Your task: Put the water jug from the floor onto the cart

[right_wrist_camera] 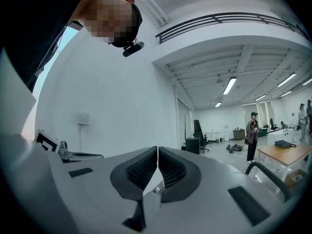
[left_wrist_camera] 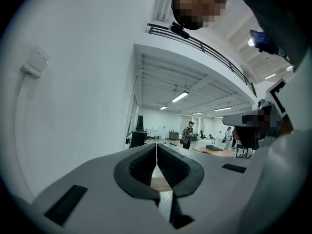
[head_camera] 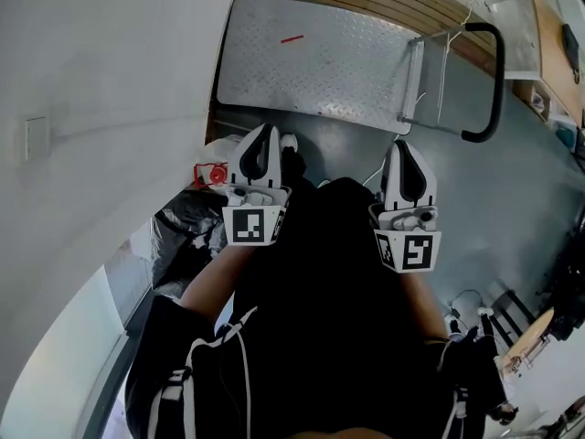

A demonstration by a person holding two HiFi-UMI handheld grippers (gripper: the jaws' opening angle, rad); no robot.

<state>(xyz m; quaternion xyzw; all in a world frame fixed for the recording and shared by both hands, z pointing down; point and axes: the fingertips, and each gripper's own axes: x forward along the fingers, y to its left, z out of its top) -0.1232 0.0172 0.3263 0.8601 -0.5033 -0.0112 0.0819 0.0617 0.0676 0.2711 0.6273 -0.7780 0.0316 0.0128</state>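
Both tongs are fully closed and empty: the left gripper (head_camera: 266, 133) and the right gripper (head_camera: 403, 146) each show pads meeting with nothing between them. They are held level, side by side over the person's dark clothing. The cart (head_camera: 311, 62) stands just ahead with its deck bare and its near edge close to the tips (handle (head_camera: 494, 80) on the right). The wall (head_camera: 91, 80) and black bags (head_camera: 183, 227) crowd the left. Open floor (head_camera: 512, 208) lies to the right. The water jug cannot be made out.
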